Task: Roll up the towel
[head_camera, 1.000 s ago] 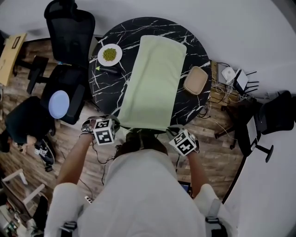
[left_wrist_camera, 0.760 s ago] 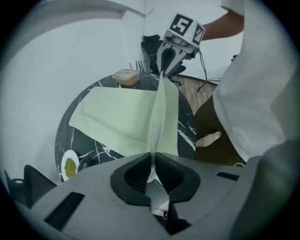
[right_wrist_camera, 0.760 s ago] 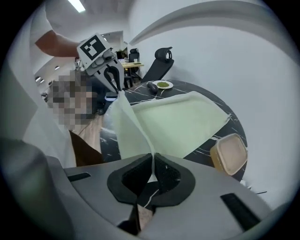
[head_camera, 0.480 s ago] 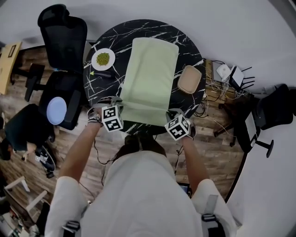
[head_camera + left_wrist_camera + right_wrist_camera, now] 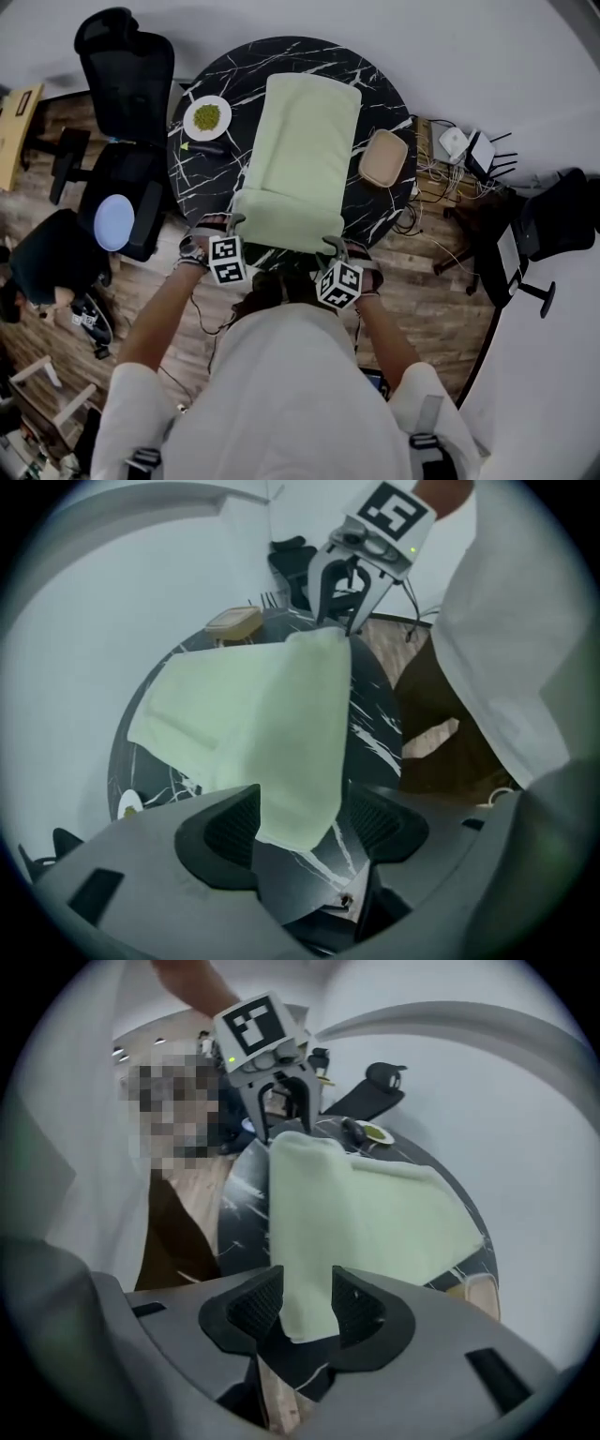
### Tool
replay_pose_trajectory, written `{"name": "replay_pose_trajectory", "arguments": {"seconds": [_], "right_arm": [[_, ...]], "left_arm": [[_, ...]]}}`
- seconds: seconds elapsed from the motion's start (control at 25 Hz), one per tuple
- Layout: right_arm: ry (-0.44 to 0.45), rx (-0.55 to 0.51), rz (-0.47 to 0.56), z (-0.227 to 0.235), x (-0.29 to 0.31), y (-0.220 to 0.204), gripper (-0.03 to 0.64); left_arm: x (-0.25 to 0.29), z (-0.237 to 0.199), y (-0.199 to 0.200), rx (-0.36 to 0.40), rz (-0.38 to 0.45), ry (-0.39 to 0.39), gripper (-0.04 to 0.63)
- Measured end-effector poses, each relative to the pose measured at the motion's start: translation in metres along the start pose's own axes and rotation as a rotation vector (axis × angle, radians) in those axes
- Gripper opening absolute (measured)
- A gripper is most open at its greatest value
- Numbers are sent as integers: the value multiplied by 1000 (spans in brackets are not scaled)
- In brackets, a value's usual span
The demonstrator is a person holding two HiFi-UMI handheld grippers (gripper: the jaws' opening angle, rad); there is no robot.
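Two grippers hover at the near rim of the round black marble table (image 5: 202, 178). The left gripper (image 5: 302, 819) has its fingers (image 5: 230, 829) spread wide, while the right gripper (image 5: 307, 1303) has its fingers (image 5: 358, 1312) moderately apart. Both pairs have just been opening, and a towel corner lies loose between each pair, not pinched.

Beyond and outward of the left fingers sit a small dark object (image 5: 212, 147) and a white plate (image 5: 208, 117) holding something green. Beyond the right fingers, to their outer side, rests a tan dish (image 5: 384, 159). Farther past the left fingers stands a black office chair (image 5: 127, 56).

The pale green towel (image 5: 302, 131) starts right at the fingertips. Its near end is doubled over into a thick band spanning both grippers, and the rest lies flat, running straight away across the table towards the far rim.
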State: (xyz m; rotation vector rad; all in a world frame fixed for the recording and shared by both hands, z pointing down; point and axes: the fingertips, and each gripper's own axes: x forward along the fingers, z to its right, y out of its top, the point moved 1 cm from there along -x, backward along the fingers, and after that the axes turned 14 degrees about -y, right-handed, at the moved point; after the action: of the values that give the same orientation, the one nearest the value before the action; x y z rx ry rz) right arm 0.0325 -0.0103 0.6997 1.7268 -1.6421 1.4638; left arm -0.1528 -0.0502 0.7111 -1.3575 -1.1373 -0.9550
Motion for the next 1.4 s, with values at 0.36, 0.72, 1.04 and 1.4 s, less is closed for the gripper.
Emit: {"name": "replay_pose_trajectory", "arguments": {"seconds": [0.36,0.72,1.04,1.4], "right_arm": [[49,-25,-105,-37,29,-26,145],[19,-64,-118,-26,29,-33,17],[54,-69,-111,-34,19,-36,17],[347,23,-226,-81,-33,-60,12]], "left_arm": [[35,13,-33,-50,-91,-26,209],[27,5,-35,-6,-112,83,30],[28,41,-43,-21,-98,48,24],[24,115,-30,-53,-48,-344,18]]}}
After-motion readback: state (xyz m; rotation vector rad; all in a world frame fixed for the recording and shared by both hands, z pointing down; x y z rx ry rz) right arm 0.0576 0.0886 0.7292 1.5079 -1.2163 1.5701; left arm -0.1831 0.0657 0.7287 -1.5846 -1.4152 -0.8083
